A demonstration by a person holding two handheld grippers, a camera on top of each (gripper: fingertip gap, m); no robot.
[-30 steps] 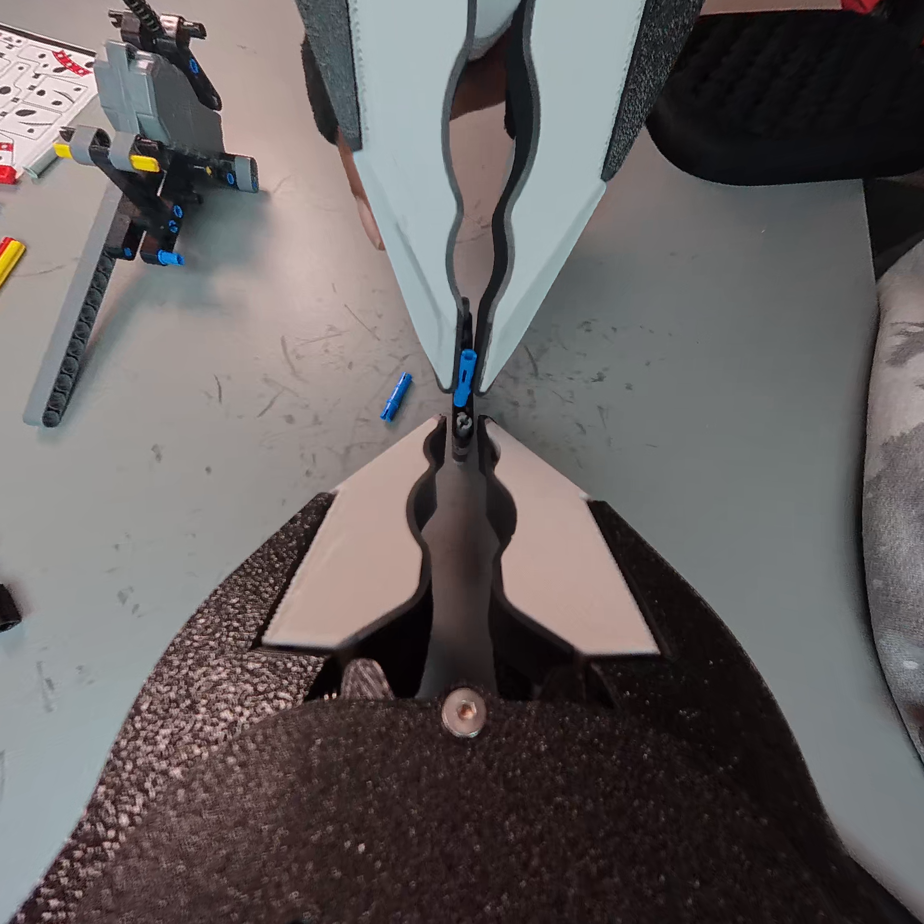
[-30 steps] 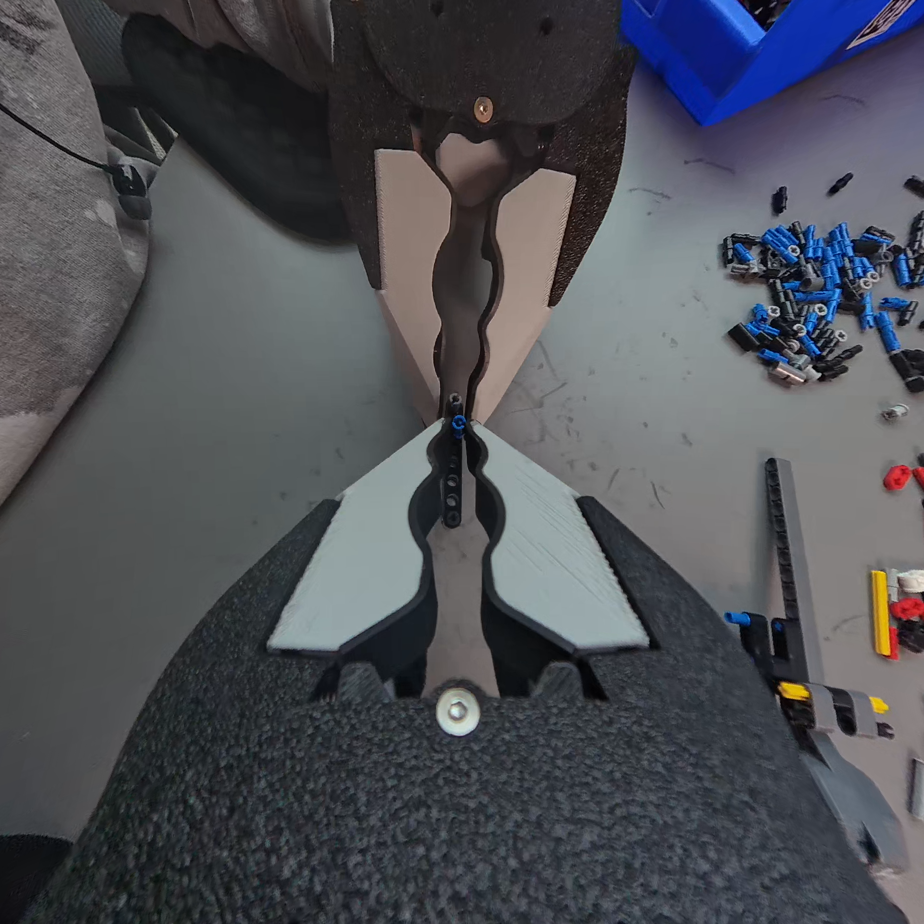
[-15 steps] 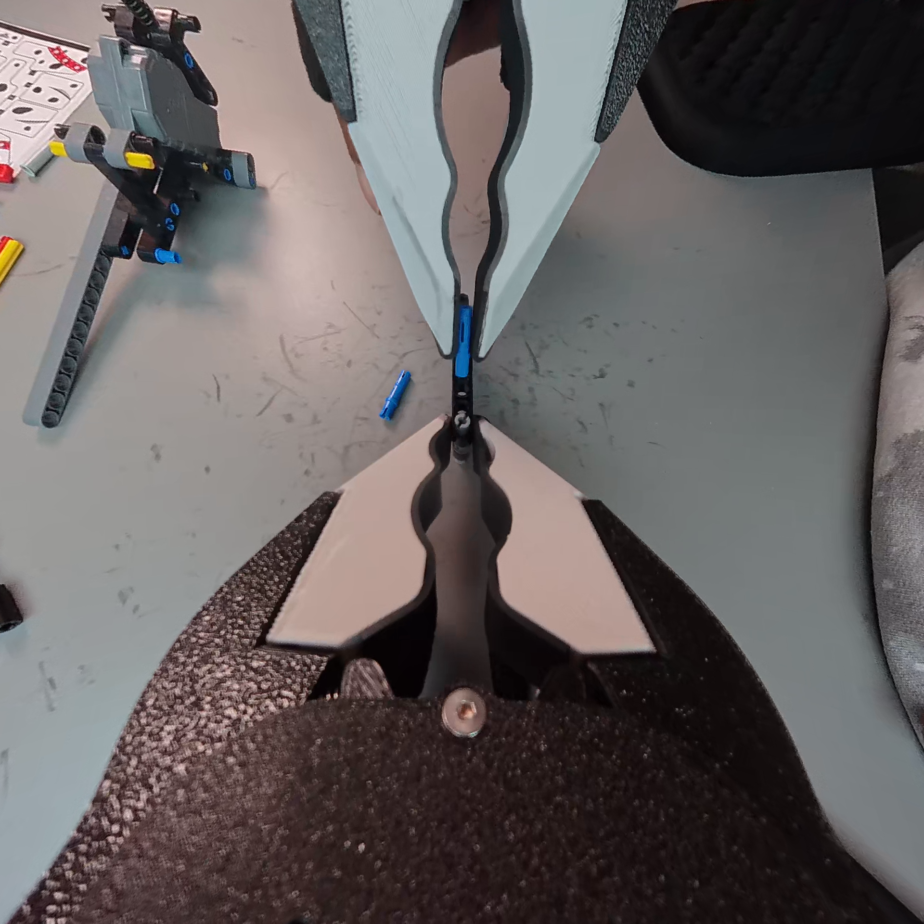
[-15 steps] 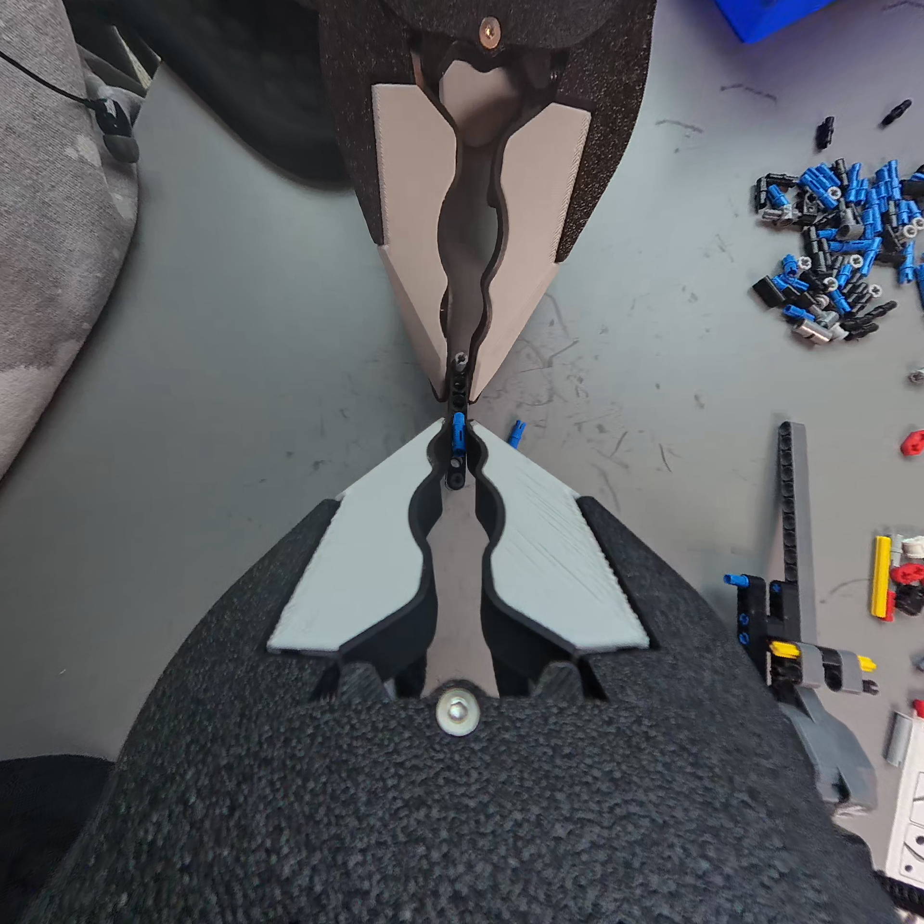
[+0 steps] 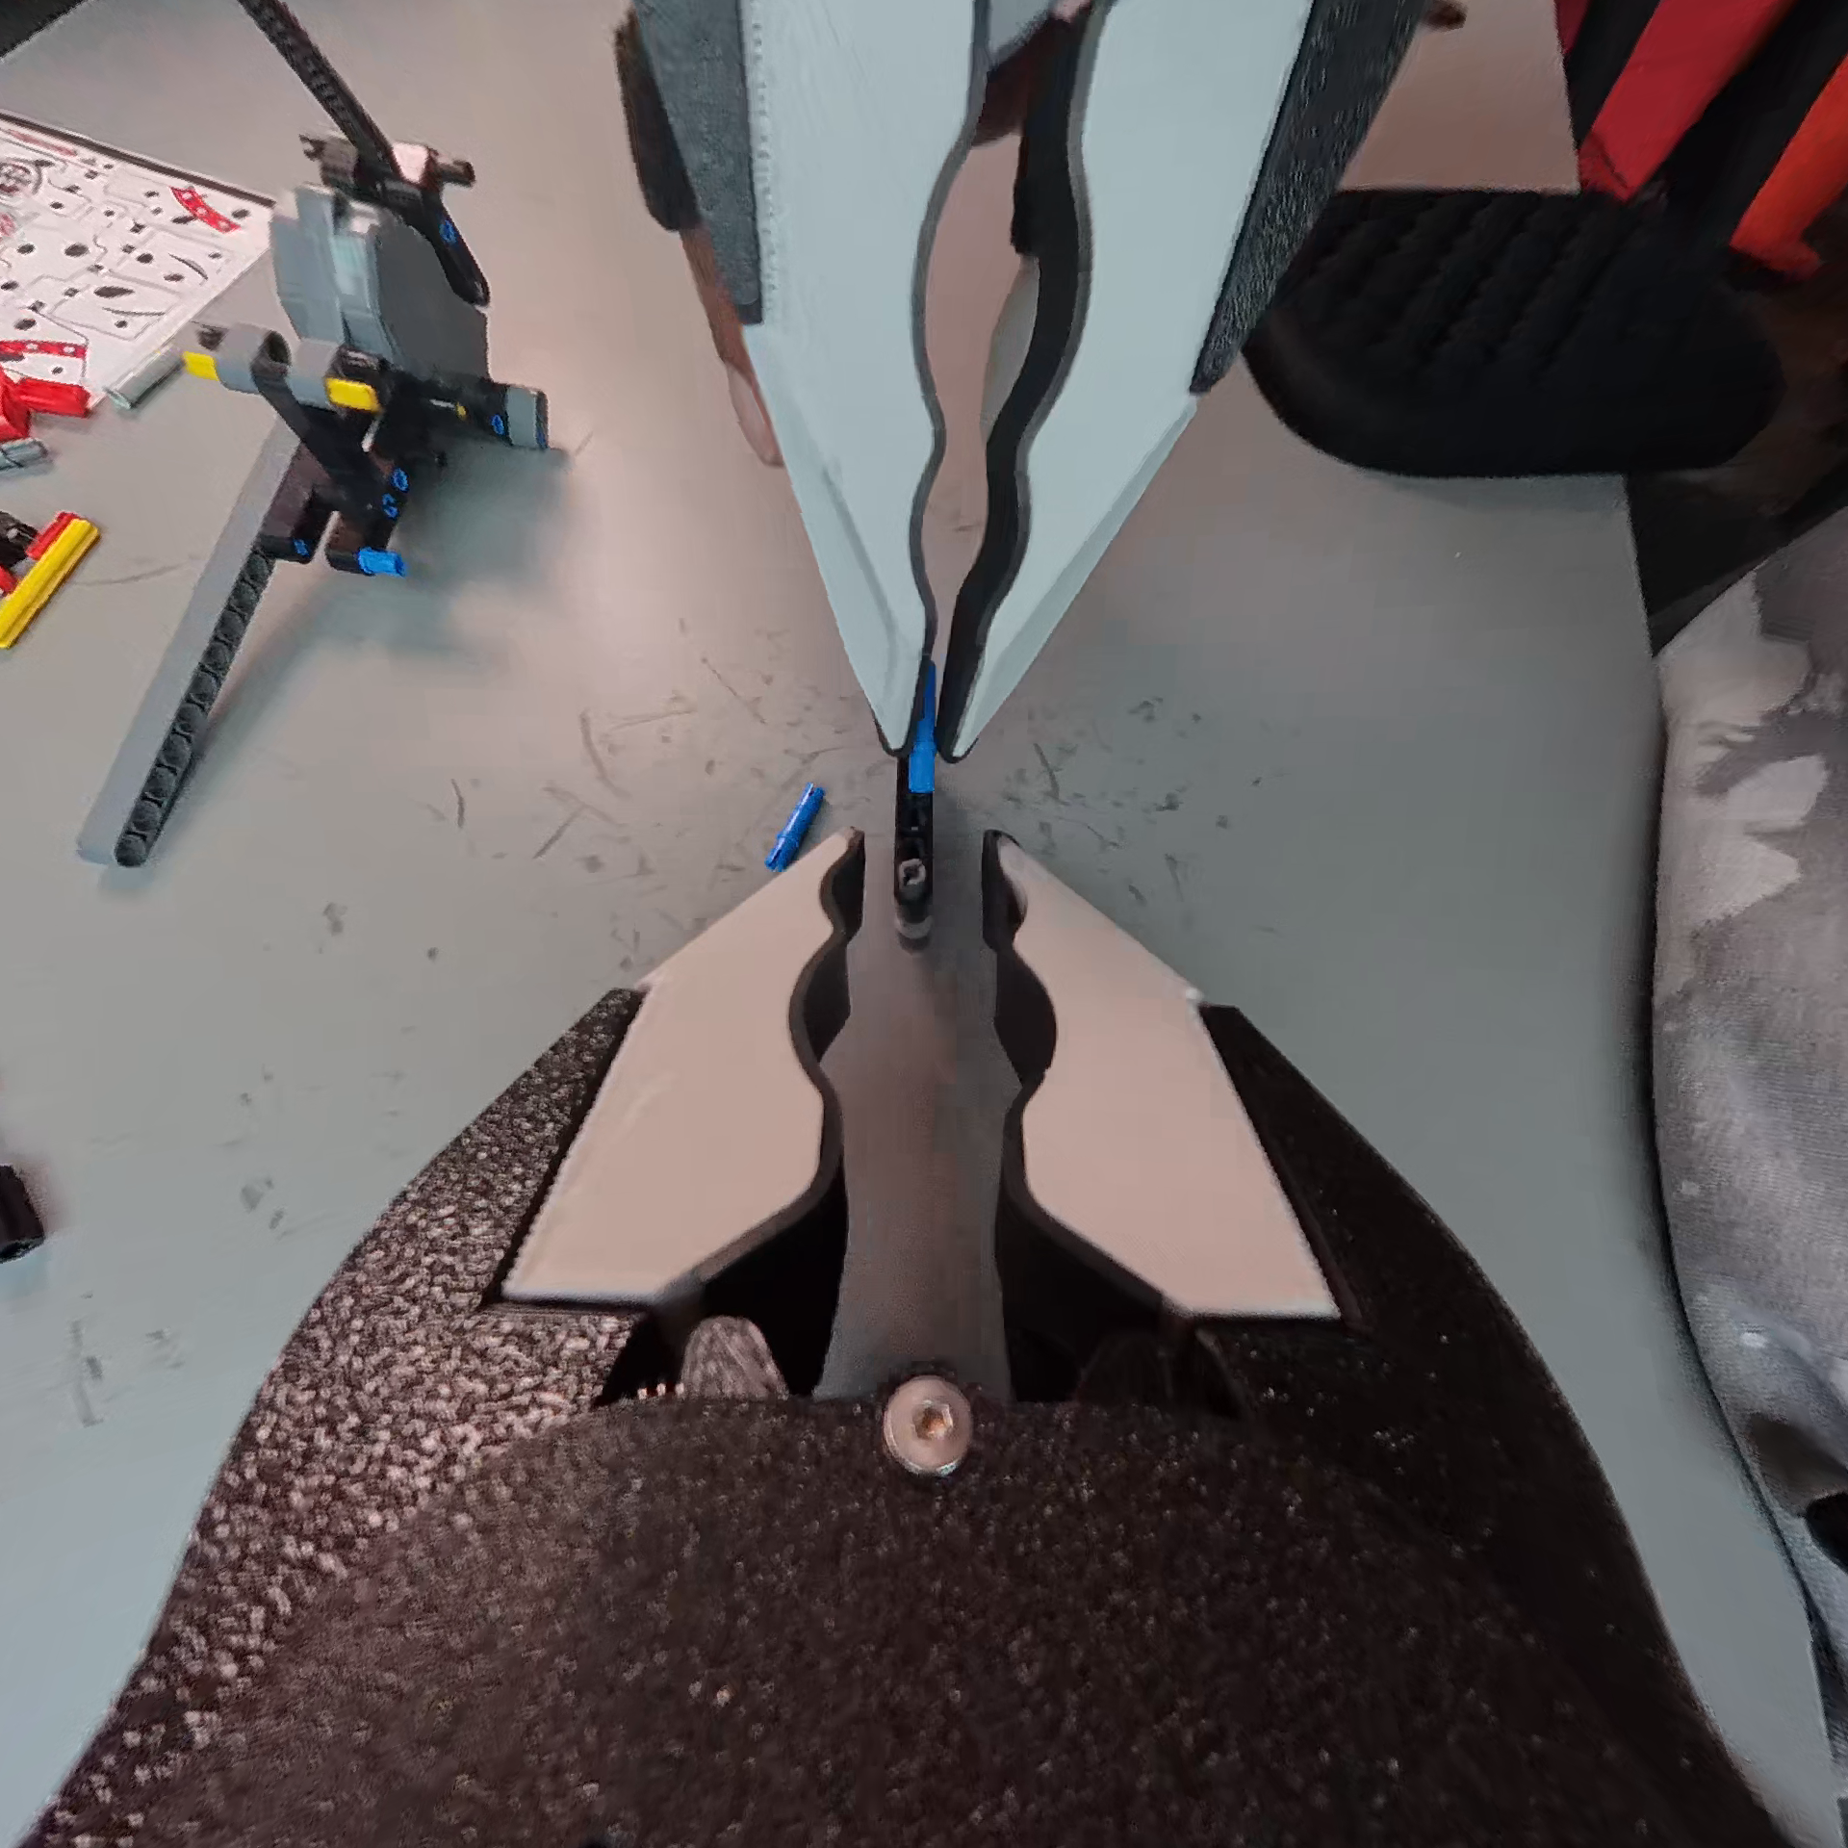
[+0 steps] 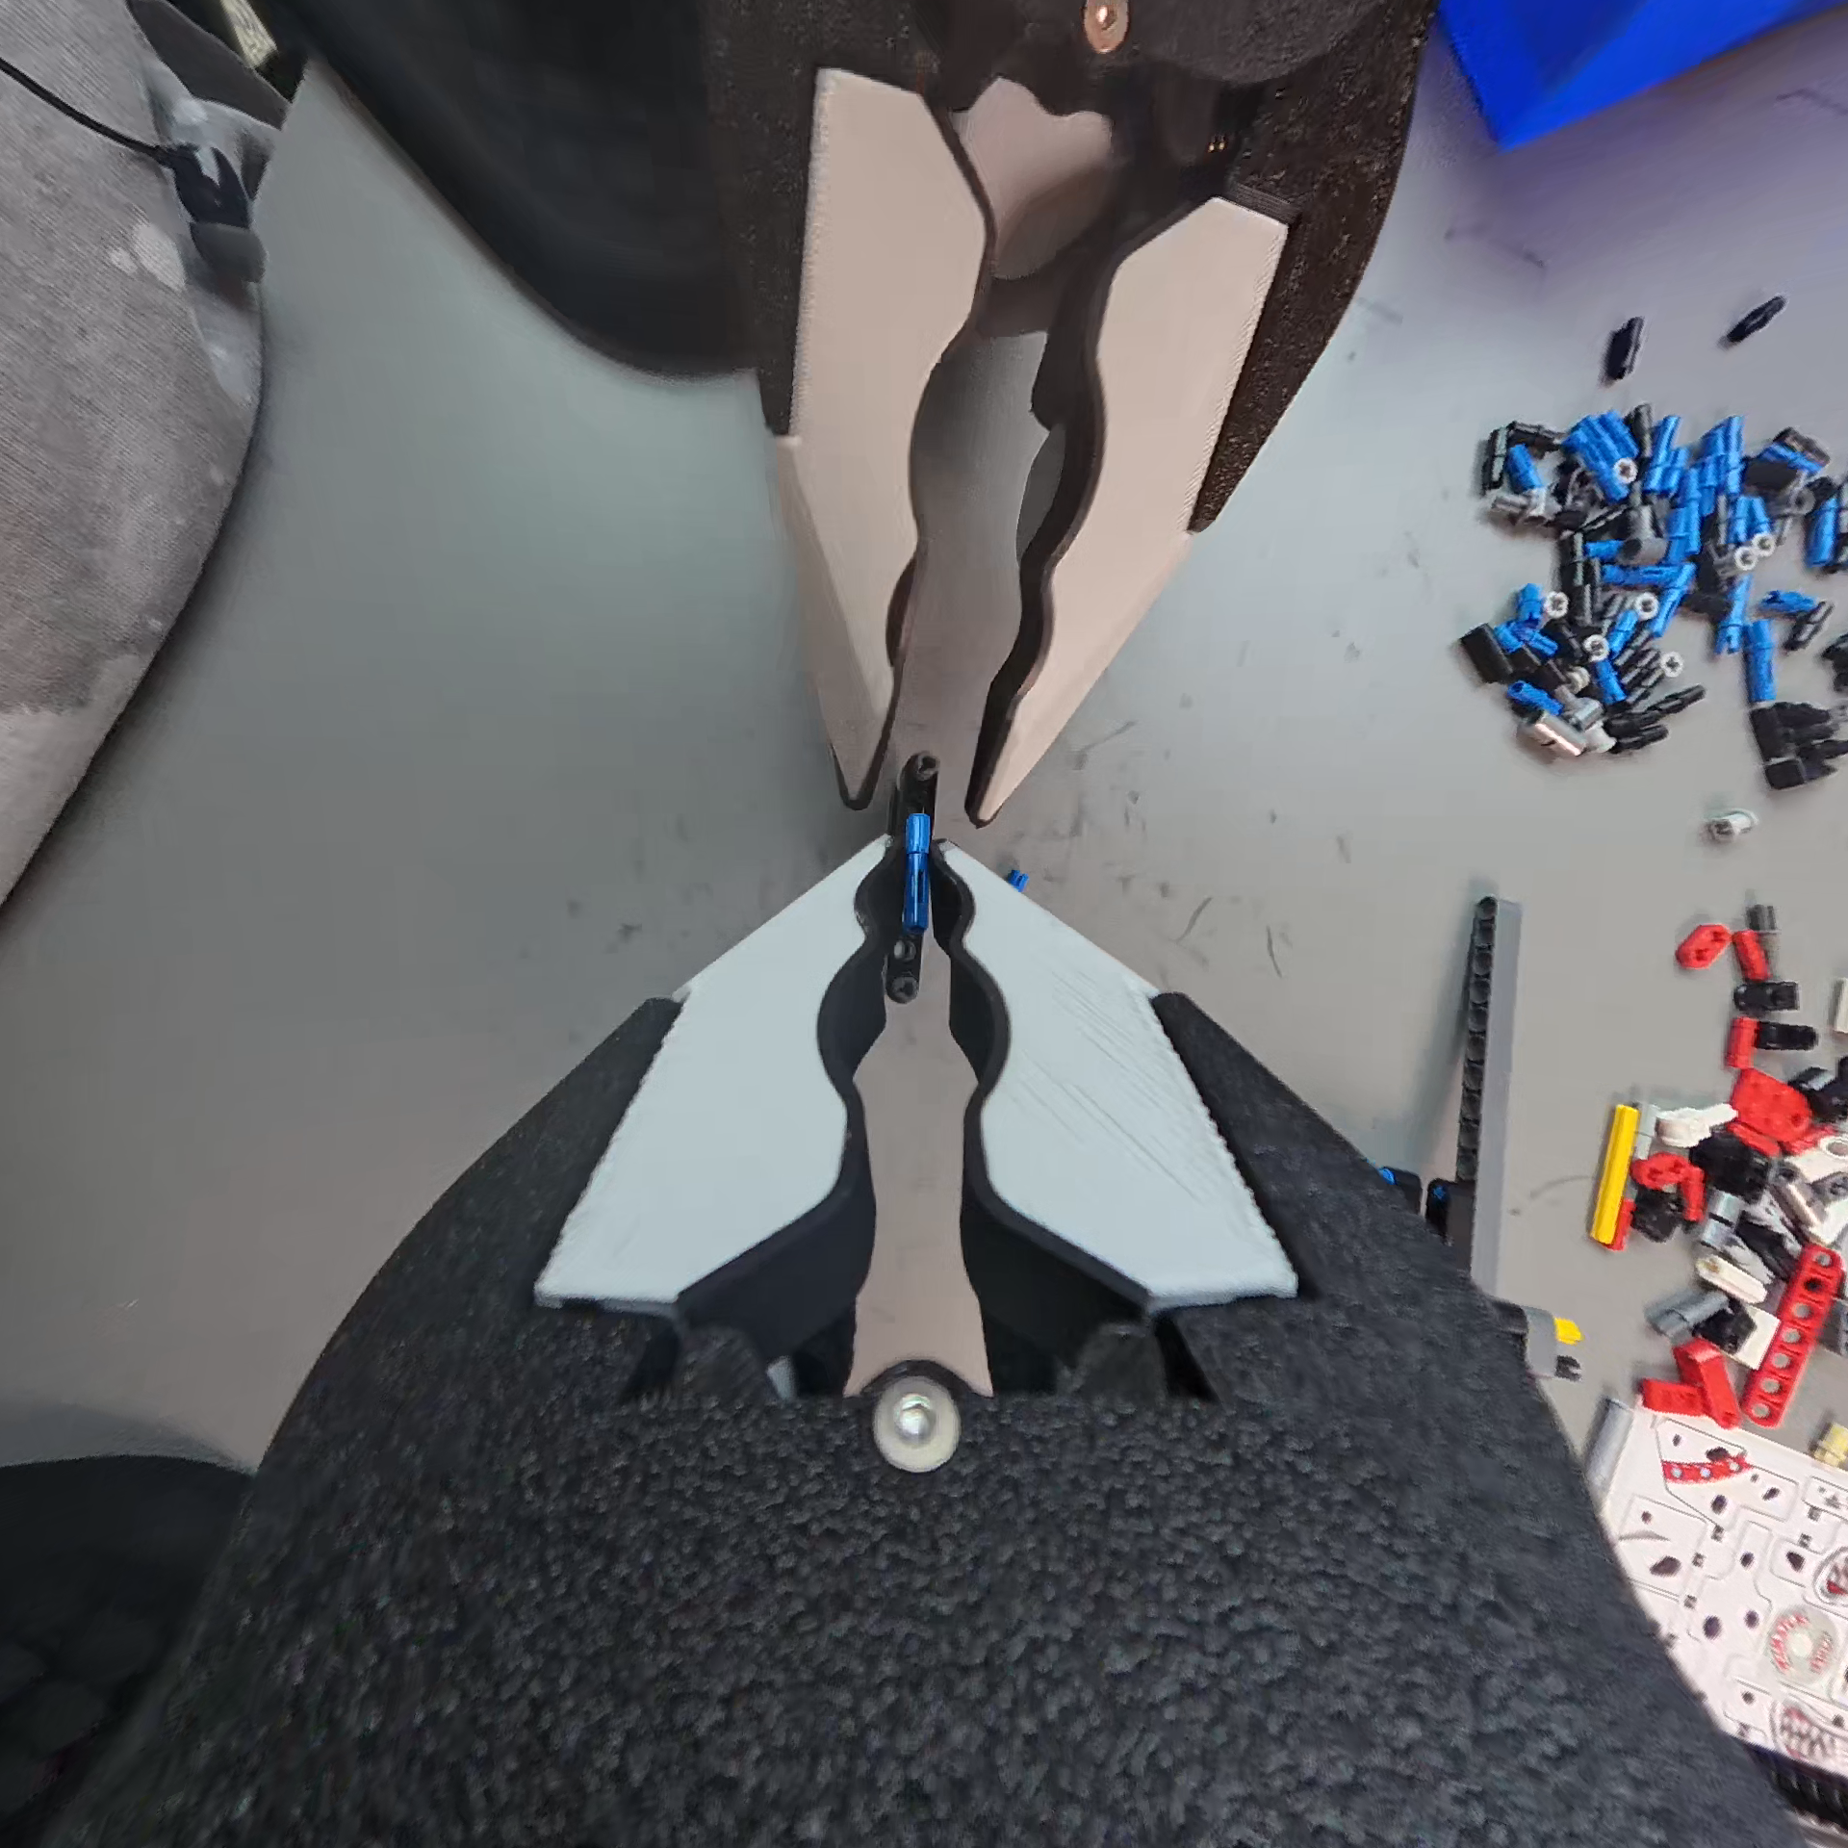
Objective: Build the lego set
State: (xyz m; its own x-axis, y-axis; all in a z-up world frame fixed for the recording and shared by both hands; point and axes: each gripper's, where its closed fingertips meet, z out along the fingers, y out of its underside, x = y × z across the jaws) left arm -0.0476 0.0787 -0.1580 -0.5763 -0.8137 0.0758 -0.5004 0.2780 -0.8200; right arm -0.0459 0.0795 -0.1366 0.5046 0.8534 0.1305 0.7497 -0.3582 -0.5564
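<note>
The right gripper (image 6: 915,850) is pinching the short black plastic beam (image 6: 908,960) with its blue pin (image 6: 915,870); the beam's long axis is pointing into the parted left gripper (image 5: 922,850).

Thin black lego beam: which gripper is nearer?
Right. The right gripper has its jaws shut on the thin black lego beam at its blue pin; the left gripper has open jaws either side of its end.

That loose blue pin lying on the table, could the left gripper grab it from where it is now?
Probably yes. The loose blue pin lies alone on bare table beside the left gripper, whose jaws stand open and empty; the black beam hangs from the right gripper.
</note>
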